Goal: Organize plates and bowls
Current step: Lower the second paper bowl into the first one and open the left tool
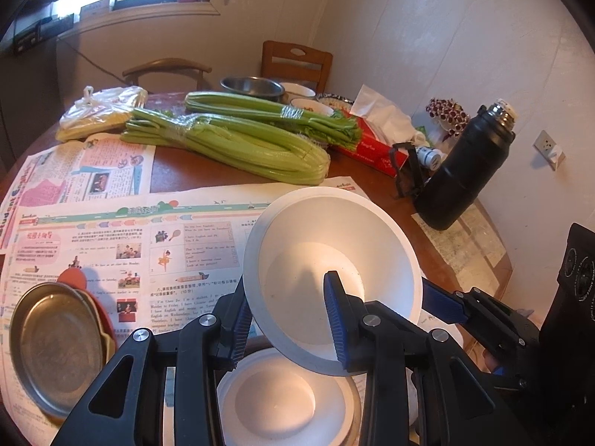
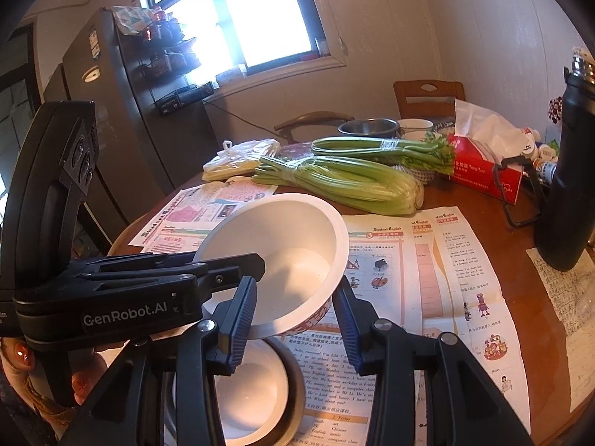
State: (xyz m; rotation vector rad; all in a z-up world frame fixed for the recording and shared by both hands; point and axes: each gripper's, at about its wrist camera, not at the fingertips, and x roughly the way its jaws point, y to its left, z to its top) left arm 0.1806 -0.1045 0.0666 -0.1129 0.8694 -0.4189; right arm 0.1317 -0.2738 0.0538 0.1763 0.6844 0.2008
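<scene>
A white bowl (image 1: 331,256) with a red pattern on its outer wall (image 2: 275,260) hangs tilted above the table, held from two sides. My left gripper (image 1: 288,290) is shut on its near wall, one finger inside and one outside. My right gripper (image 2: 295,284) is shut on the opposite wall, and one of its blue fingers (image 1: 442,303) shows at the bowl's right edge. The left gripper's black finger (image 2: 238,260) reaches into the bowl from the left. Directly below, a second white bowl (image 1: 275,405) (image 2: 253,390) sits in a metal dish.
A metal plate (image 1: 55,349) lies on a red plate at the near left, on newspaper (image 1: 148,245). Behind are celery bunches (image 1: 238,141), a steel bowl (image 1: 253,87), small bowls, a tissue box (image 1: 372,148) and a black flask (image 1: 465,171). Chairs stand beyond the round table (image 2: 483,200).
</scene>
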